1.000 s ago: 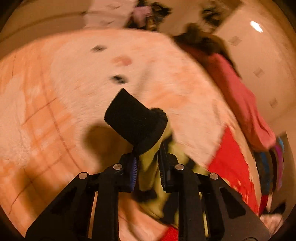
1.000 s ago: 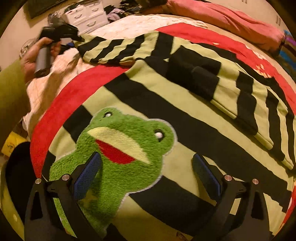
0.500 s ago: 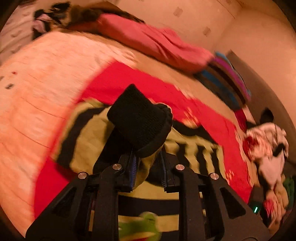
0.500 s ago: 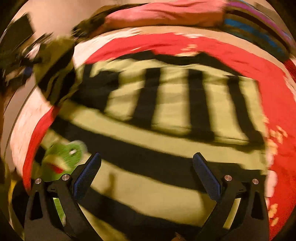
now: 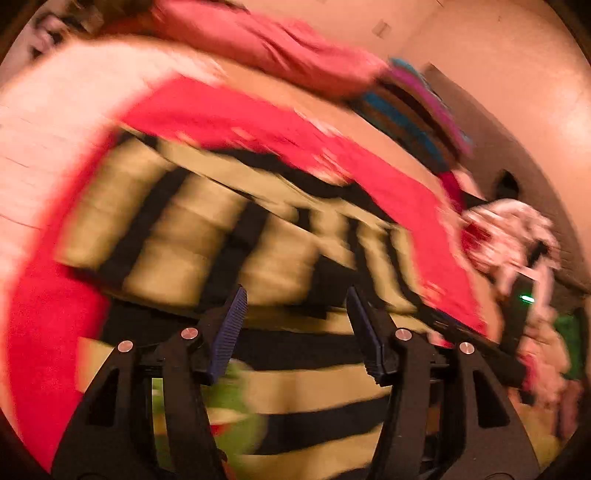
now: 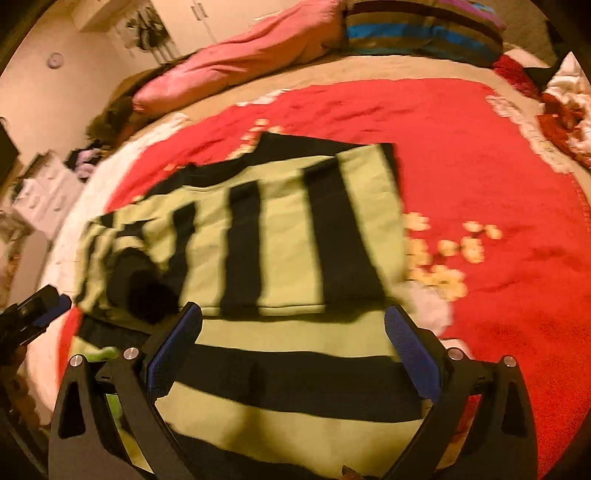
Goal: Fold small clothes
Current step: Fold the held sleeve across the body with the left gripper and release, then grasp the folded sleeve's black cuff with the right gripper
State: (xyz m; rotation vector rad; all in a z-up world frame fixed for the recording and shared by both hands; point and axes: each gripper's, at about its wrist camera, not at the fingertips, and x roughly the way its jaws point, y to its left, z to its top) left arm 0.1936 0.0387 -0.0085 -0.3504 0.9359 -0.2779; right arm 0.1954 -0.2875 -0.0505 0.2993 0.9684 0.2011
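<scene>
A small green-and-black striped sweater (image 6: 280, 236) lies on a red blanket (image 6: 480, 184) on the bed, both sleeves folded across its body. Its black cuff (image 6: 147, 295) rests at the left. The sweater also fills the blurred left wrist view (image 5: 207, 229), with a green frog patch (image 5: 236, 417) low between the arms. My left gripper (image 5: 295, 310) is open and empty above the sweater. It also shows at the left edge of the right wrist view (image 6: 33, 314). My right gripper (image 6: 291, 332) is open and empty over the sweater's lower part.
A pink pillow (image 6: 236, 70) and a striped pillow (image 6: 424, 29) lie at the bed's far side. A pile of white and red clothes (image 5: 513, 236) sits at the right. White drawers (image 6: 40, 195) stand beyond the bed's left edge.
My left gripper has let go of the sleeve cuff and opened; the sleeve now lies folded on the sweater. Both views have swung towards the pillows.
</scene>
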